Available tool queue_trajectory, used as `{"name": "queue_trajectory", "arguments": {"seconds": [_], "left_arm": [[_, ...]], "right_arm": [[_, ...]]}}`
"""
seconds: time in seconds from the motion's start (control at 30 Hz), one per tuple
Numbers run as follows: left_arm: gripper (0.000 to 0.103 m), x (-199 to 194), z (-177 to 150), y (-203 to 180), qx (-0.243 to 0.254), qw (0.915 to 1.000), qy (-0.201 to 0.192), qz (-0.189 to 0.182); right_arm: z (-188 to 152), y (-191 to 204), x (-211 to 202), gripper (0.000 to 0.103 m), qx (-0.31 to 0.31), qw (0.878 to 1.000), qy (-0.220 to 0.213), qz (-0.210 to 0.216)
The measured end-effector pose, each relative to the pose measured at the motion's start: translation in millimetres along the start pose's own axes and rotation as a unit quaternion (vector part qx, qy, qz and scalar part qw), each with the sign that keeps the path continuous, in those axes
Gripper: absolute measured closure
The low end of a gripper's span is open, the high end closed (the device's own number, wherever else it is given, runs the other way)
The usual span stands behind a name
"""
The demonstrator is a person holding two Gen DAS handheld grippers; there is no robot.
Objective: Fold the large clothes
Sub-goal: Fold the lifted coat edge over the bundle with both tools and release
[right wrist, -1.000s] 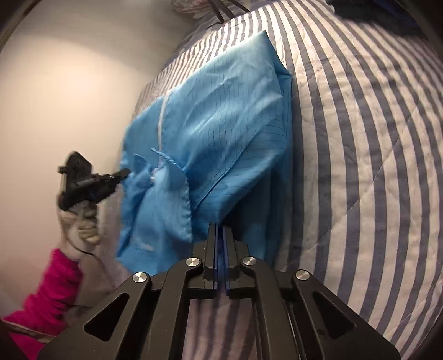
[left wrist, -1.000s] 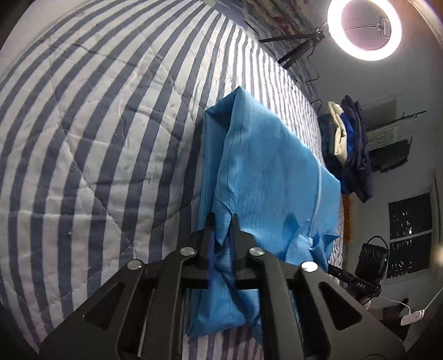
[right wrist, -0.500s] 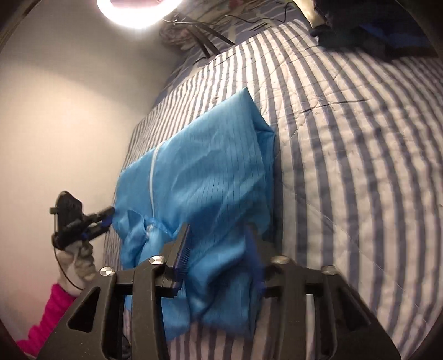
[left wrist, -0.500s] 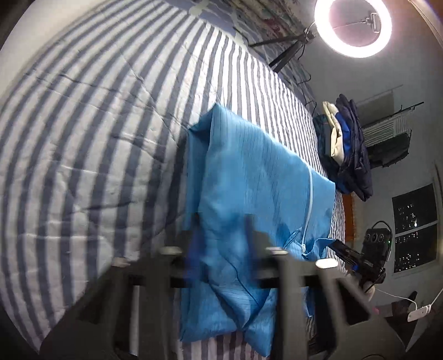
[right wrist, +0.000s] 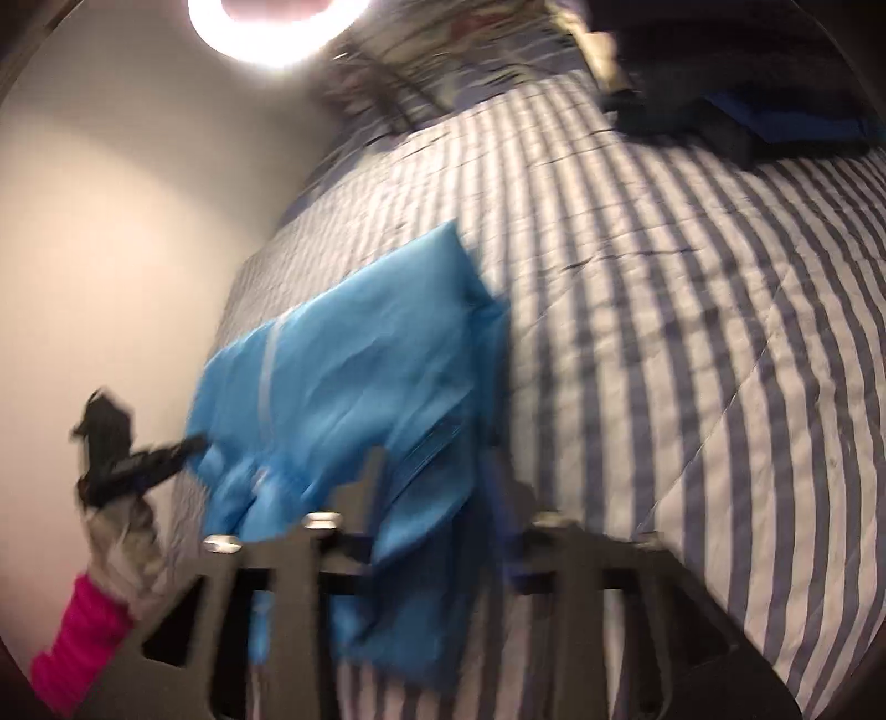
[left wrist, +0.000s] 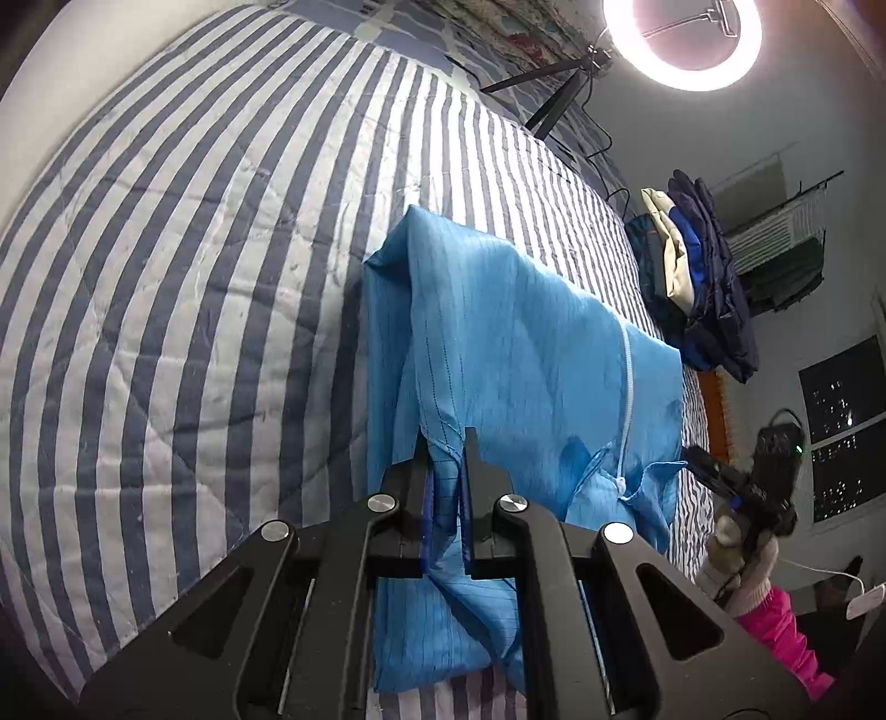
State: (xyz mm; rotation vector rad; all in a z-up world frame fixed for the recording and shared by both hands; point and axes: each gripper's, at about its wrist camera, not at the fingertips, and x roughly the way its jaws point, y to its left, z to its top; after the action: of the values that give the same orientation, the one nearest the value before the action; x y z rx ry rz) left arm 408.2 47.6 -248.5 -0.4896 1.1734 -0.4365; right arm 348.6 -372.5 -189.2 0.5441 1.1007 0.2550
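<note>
A light blue garment [left wrist: 515, 354] with a white zipper lies partly folded on the striped bed quilt [left wrist: 194, 288]. My left gripper [left wrist: 444, 443] is shut on a pinch of the blue garment at its near edge. In the blurred right wrist view the garment [right wrist: 354, 387] lies ahead, and my right gripper [right wrist: 434, 471] stands open over its near end, with cloth between the spread fingers but not clamped. The left gripper [right wrist: 138, 459] shows at the left there, in a gloved hand with a pink sleeve.
A stack of dark and beige folded clothes [left wrist: 698, 277] sits at the far side of the bed. A lit ring light [left wrist: 684, 39] on a tripod stands beyond the bed. A pale wall [right wrist: 111, 249] runs along the bed's left side in the right wrist view.
The left gripper opened half a second ago and has shut again on the garment's near edge. The right gripper let go of the cloth, opened wide and pulled back.
</note>
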Motion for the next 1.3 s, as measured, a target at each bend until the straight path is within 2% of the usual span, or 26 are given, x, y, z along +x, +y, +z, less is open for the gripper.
{"name": "queue_trajectory", "arguments": {"seconds": [0.07,0.1,0.13,0.17,0.37,0.43,0.53,0.6,0.63,0.67,0.73,0.8,0.87,0.93,1.03,1.13,1.2,1.27,1.3], "left_arm": [[0.098,-2,3,-2,0.002,1.0,-0.003,0.002],[0.098,-2,5,-3,0.003,1.0,-0.003,0.002],[0.098,-3,6,-3,0.004,1.0,-0.003,0.002],[0.098,-4,6,-3,0.005,1.0,-0.002,0.002],[0.099,-8,2,-2,0.01,0.9999,-0.003,-0.008],[0.099,-4,-2,-1,0.027,0.9996,0.002,0.01],[0.099,17,-14,9,0.028,0.9986,0.025,0.037],[0.098,20,-18,8,0.037,0.9977,0.028,0.051],[0.093,17,-18,7,0.038,0.9974,0.029,0.055],[0.082,11,-17,5,0.043,0.9965,0.03,0.065],[0.075,-10,-15,-3,0.067,0.9939,0.0,0.088],[0.075,-31,-11,-12,0.083,0.9924,-0.027,0.088],[0.075,-47,-5,-25,0.09,0.9905,-0.056,0.087],[0.075,-50,3,-50,0.123,0.9847,-0.079,0.095],[0.075,-30,16,-82,0.159,0.9795,-0.082,0.093],[0.075,7,26,-101,0.199,0.9719,-0.064,0.109],[0.075,32,31,-100,0.206,0.9699,-0.051,0.118],[0.075,54,38,-93,0.217,0.9634,-0.049,0.149],[0.075,65,44,-85,0.213,0.963,-0.047,0.158]], "right_arm": [[3,-4,5,0.057,0.021,1.0,-0.001,0.015],[5,-6,9,0.065,0.031,0.999,0.001,0.037],[6,-6,11,0.076,0.037,0.998,0.003,0.058],[6,-4,10,0.098,0.034,0.997,0.007,0.067],[-7,31,-9,0.1,-0.023,0.997,0.021,0.07],[-8,25,-8,0.1,-0.024,0.997,0.02,0.068],[-12,17,14,0.1,-0.034,0.998,0.041,0.021],[-14,21,28,0.096,-0.061,0.997,0.052,-0.022],[-14,23,30,0.094,-0.067,0.996,0.055,-0.028],[-11,25,27,0.094,-0.065,0.996,0.057,-0.031],[-4,34,11,0.093,-0.089,0.994,0.036,-0.048],[2,49,-6,0.093,-0.119,0.991,0.003,-0.065],[7,64,-18,0.093,-0.144,0.987,-0.03,-0.057],[12,78,-19,0.093,-0.164,0.984,-0.048,-0.043],[24,99,1,0.093,-0.196,0.979,-0.051,-0.032],[28,114,33,0.093,-0.225,0.974,-0.026,-0.027],[30,117,51,0.093,-0.24,0.97,-0.013,-0.035],[34,118,69,0.093,-0.249,0.967,-0.005,-0.052],[38,113,78,0.093,-0.251,0.966,0.0,-0.062]]}}
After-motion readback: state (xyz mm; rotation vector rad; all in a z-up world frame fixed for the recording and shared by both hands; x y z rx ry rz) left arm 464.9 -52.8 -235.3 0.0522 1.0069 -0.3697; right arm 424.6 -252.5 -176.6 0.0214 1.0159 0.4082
